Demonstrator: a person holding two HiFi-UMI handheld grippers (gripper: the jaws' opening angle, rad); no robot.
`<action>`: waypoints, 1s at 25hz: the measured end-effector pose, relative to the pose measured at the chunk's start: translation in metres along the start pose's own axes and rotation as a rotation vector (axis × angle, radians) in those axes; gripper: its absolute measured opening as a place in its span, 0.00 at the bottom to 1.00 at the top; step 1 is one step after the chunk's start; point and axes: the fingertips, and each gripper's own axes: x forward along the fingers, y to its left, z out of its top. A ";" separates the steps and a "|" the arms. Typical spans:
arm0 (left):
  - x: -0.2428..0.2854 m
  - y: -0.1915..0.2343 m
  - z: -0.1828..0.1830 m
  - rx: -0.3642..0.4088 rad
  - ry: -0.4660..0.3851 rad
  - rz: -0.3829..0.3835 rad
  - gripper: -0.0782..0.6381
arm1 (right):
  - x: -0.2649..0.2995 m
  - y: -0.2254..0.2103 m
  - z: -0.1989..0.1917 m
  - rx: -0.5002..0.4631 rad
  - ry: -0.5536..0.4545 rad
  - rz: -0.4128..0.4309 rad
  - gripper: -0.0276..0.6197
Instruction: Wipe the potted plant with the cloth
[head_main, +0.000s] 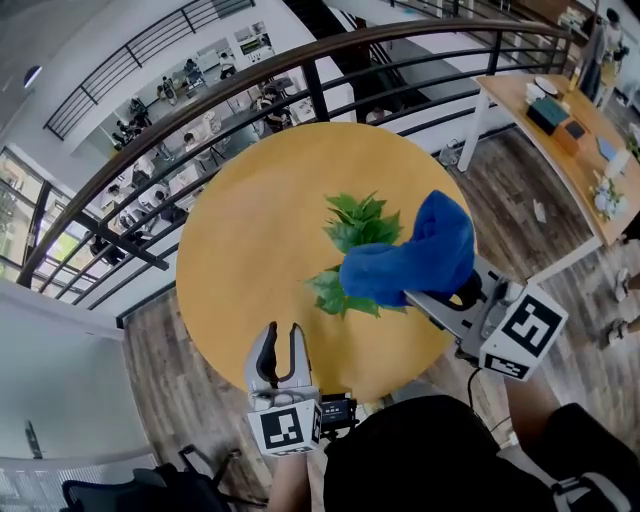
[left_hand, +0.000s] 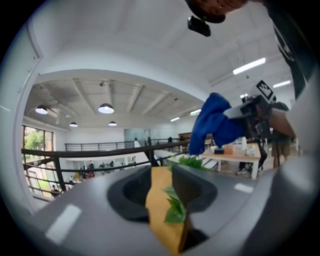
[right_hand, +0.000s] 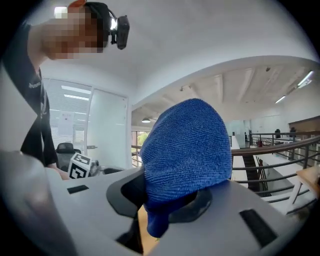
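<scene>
A small potted plant (head_main: 355, 232) with green leaves stands right of centre on the round yellow table (head_main: 250, 250); its pot is hidden. My right gripper (head_main: 420, 295) is shut on a blue cloth (head_main: 415, 255), whose bunched bulk lies over the plant's right and front leaves. The cloth (right_hand: 187, 145) fills the right gripper view and hides the jaws of that gripper (right_hand: 160, 210). Near the table's front edge my left gripper (head_main: 282, 335) is open by a narrow gap with nothing in it. Through the gap of the left gripper (left_hand: 167, 210) I see table top and a leaf (left_hand: 176, 212), with the cloth (left_hand: 212, 125) beyond.
A dark metal railing (head_main: 300, 70) curves round the far side of the table, with a lower floor beyond it. At the back right stands a wooden desk (head_main: 560, 120) with several things on it. Wooden floor (head_main: 170, 350) surrounds the table.
</scene>
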 end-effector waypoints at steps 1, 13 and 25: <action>-0.001 0.000 0.000 0.000 0.000 0.003 0.28 | 0.012 -0.001 -0.014 0.010 0.035 0.002 0.19; 0.005 0.000 -0.006 -0.011 0.010 -0.014 0.28 | -0.012 0.048 -0.195 0.160 0.501 0.097 0.19; 0.017 -0.025 -0.006 0.006 0.014 -0.081 0.28 | -0.093 0.009 -0.274 0.311 0.666 -0.092 0.19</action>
